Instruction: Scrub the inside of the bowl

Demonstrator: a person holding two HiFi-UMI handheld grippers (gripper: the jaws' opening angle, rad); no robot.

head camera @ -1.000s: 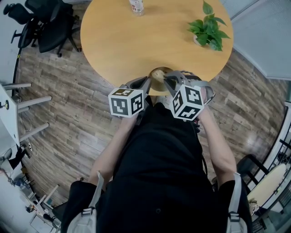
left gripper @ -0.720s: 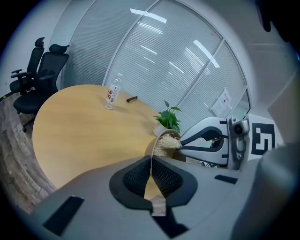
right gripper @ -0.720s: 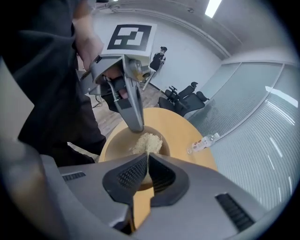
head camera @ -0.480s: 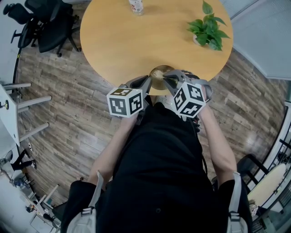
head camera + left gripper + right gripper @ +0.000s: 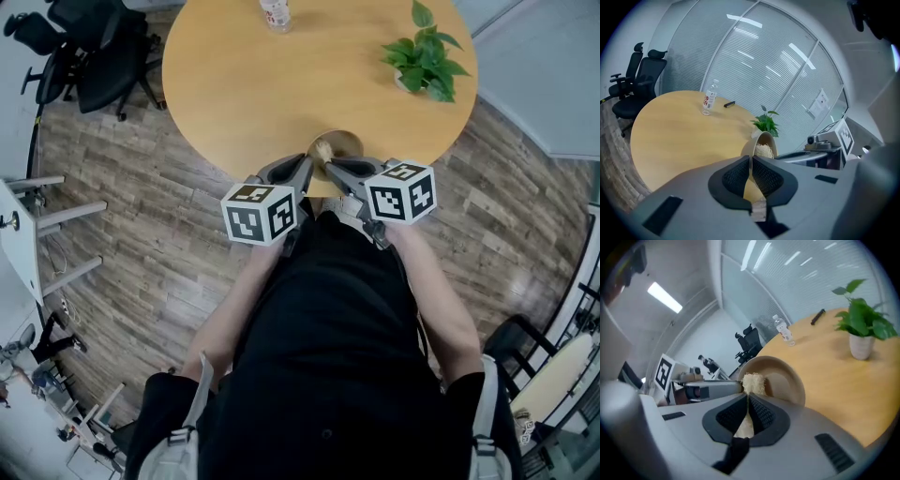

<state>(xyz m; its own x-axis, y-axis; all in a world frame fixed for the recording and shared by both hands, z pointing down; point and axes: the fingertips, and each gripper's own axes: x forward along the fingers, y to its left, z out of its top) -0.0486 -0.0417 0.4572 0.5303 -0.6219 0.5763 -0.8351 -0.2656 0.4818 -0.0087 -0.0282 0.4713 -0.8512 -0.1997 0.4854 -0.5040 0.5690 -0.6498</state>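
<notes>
At the near edge of the round surface [image 5: 262, 84] we hold the tan bowl [image 5: 345, 142] tilted, its opening turned towards our right gripper [image 5: 334, 167]. Our left gripper [image 5: 306, 166] pinches the bowl's rim. Its fingers [image 5: 735, 177] have just been opening slightly, yet the pads press on the rim between them. The right gripper's fingers are closed on a pale fibrous scrubber [image 5: 752, 383], whose tip sits inside the bowl. A potted plant [image 5: 422, 61] stands toward the far right edge, and a bottle [image 5: 275, 11] stands at the far edge.
</notes>
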